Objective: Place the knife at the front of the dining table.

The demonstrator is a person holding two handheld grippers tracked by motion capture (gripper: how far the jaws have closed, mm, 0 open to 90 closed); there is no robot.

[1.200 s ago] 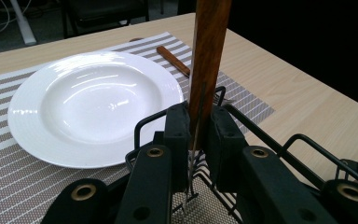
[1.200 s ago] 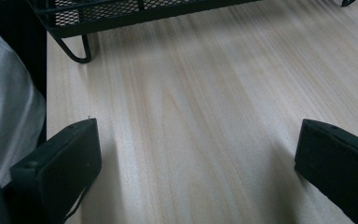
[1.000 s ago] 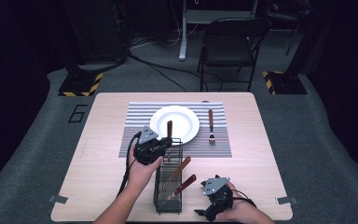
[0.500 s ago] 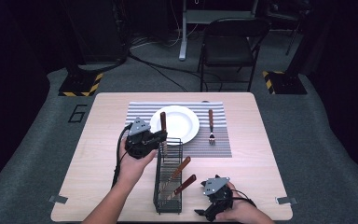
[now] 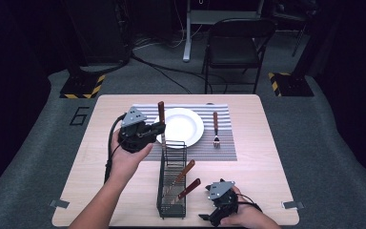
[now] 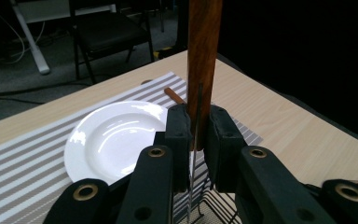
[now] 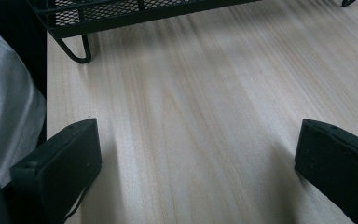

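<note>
Two grippers work at the counter (image 5: 267,157); the left gripper (image 6: 196,140) has its jaws clamped on a wooden-handled knife (image 6: 203,56), handle upright above the jaws, blade hanging below them over the wire caddy (image 5: 172,179); a white plate (image 6: 114,137) lies just beyond the jaws; the right gripper (image 7: 191,163) rests low, jaws wide over bare wood.

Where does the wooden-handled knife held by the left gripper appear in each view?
High view: the knife stands upright left of centre, clamped in the left gripper, just left of the white plate.
Left gripper view: its handle rises top centre between the gripper's black jaws, blade edge running down between them.
Right gripper view: bare table between open jaws, rack foot at top.
Shared landmark: the white plate and striped placemat.
</note>
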